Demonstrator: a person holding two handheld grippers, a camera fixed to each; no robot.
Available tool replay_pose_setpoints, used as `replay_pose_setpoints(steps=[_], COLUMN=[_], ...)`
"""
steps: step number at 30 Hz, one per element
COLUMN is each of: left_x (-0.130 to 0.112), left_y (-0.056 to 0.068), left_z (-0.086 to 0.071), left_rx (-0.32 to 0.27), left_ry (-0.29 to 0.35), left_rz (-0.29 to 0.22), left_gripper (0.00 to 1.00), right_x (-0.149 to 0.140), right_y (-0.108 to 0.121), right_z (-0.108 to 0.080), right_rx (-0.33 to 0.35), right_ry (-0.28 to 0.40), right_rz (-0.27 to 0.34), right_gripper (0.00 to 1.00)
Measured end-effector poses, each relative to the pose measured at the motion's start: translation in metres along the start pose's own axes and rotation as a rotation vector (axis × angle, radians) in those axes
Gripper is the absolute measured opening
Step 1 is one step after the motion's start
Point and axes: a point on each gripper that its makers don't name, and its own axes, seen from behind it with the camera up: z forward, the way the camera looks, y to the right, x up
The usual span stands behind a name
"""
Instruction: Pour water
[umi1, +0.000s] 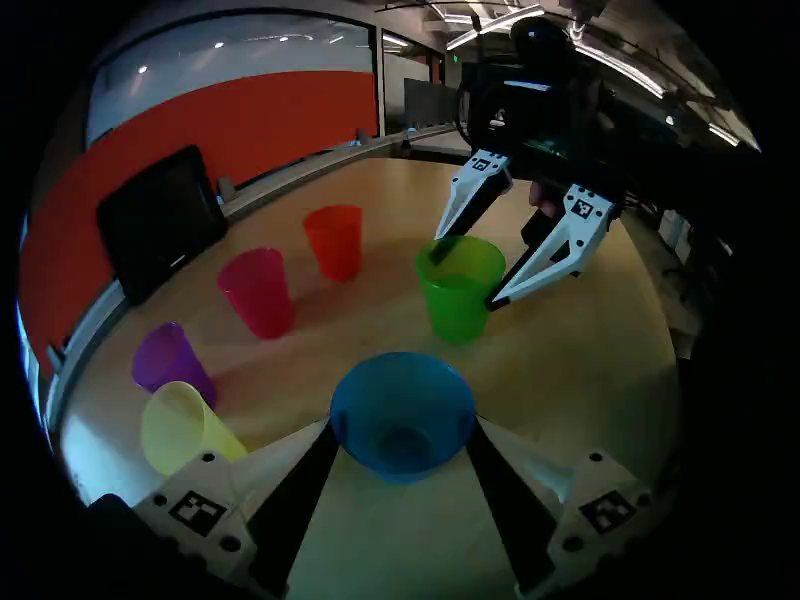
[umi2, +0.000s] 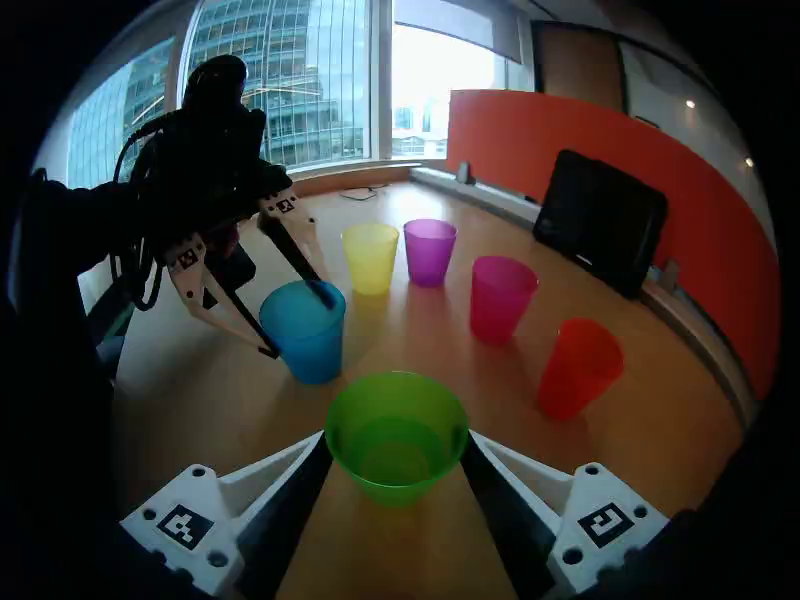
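Between the fingers (umi1: 300, 490) of my left gripper (umi1: 403, 428) I've got the blue cup (umi1: 403, 405), both fingers pressed on its sides, so the tongs are about a cup's width apart. It's the same on the right gripper (umi2: 397, 438), which is clamped on the green cup (umi2: 397, 425) just below the rim. Both cups are upright, mouths up and long axes vertical, and each seems to stand on the wooden table (umi1: 580, 360). They're near each other, facing across it. I can't tell whether either holds water. From the left gripper view I look straight down into the blue cup and see the right gripper pinching the green one from outside, with ceiling lights (umi1: 620, 70) above it. From the right gripper view it's reversed: I look into the green cup, with the left gripper around the blue one and bright windows (umi2: 290, 80) behind it. Off to the side, a yellow cup (umi2: 370, 257), purple cup (umi2: 430, 250), pink cup (umi2: 500, 297) and red cup (umi2: 580, 365) stand in a curved row, apart from one another. Beyond them a black screen (umi2: 600, 220) leans at the orange wall (umi2: 620, 140).
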Motion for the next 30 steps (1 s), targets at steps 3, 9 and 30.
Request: replay_pose_setpoints(steps=[3, 9, 30], left_x=[-0.004, -0.008, -0.024], left_y=[-0.001, 0.001, -0.003], left_z=[0.0, 0.0, -0.014], left_rx=[-0.001, -0.013, 0.025], left_ry=[-0.012, -0.03, -0.065], left_rz=[-0.006, -0.031, -0.063], left_gripper=[0.86, 0.87, 0.89], right_x=[-0.004, -0.007, -0.018], right_y=[-0.001, 0.0, 0.001], right_z=[0.0, 0.001, -0.02], right_rx=[-0.002, -0.008, -0.046], right_ry=[-0.01, -0.016, -0.016], right_rz=[-0.004, -0.001, 0.018], right_gripper=[0.91, 0.92, 1.0])
